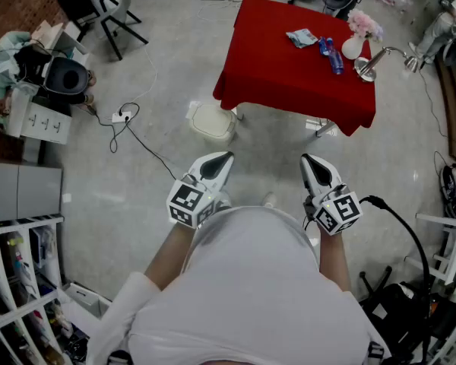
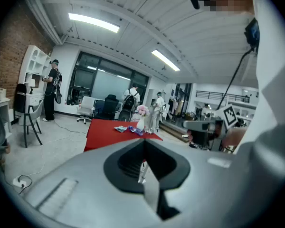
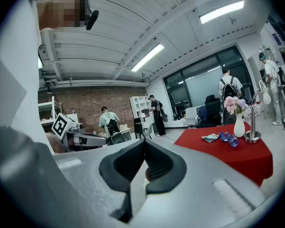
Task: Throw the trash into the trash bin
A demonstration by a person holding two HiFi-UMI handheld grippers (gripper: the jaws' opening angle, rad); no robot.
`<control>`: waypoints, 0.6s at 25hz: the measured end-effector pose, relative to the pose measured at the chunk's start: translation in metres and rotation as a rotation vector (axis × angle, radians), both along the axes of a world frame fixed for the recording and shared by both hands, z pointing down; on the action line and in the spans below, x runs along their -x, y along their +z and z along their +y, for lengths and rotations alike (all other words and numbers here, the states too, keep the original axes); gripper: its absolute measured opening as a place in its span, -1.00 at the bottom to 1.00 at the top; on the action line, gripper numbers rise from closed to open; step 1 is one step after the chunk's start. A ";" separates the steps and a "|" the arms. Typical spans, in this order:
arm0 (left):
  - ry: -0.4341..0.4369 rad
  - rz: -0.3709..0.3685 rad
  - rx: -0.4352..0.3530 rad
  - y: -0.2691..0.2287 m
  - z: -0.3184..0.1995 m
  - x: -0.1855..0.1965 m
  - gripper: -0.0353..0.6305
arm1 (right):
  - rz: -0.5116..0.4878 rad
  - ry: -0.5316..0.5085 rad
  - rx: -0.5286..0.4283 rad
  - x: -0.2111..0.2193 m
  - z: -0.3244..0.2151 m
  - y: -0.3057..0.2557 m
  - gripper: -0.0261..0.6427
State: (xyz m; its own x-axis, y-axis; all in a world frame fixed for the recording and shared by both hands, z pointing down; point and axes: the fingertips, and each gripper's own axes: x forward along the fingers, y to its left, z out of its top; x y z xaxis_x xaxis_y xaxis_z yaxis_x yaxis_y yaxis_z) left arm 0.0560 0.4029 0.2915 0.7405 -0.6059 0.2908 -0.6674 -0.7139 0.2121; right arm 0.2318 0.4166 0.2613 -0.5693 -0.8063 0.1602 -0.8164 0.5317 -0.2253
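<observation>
While held before the person, left gripper (image 1: pixel 226 159) and right gripper (image 1: pixel 308 160) both show jaws pressed together, empty. Trash (image 1: pixel 301 37) lies on red table (image 1: pixel 277 78) at one o'clock; trash bin (image 1: pixel 213 120) stands at twelve, beside its corner.

Bright, even glow from ceiling strip lights (image 2: pixel 94 23); fisheye-warped, dark-vignetted edges.

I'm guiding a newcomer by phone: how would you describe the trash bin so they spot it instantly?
Find the red-clothed table. On the floor by its near-left corner stands the trash bin, the only pale, squarish tub there.
</observation>
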 end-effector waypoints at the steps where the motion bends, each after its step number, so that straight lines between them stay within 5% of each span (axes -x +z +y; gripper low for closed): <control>1: 0.001 -0.001 0.007 0.000 0.002 0.000 -0.88 | 0.002 -0.001 -0.001 0.000 0.001 0.000 -0.92; 15: 0.020 -0.003 0.020 0.000 0.001 0.006 -0.88 | 0.006 -0.003 0.007 0.013 0.004 -0.002 -0.92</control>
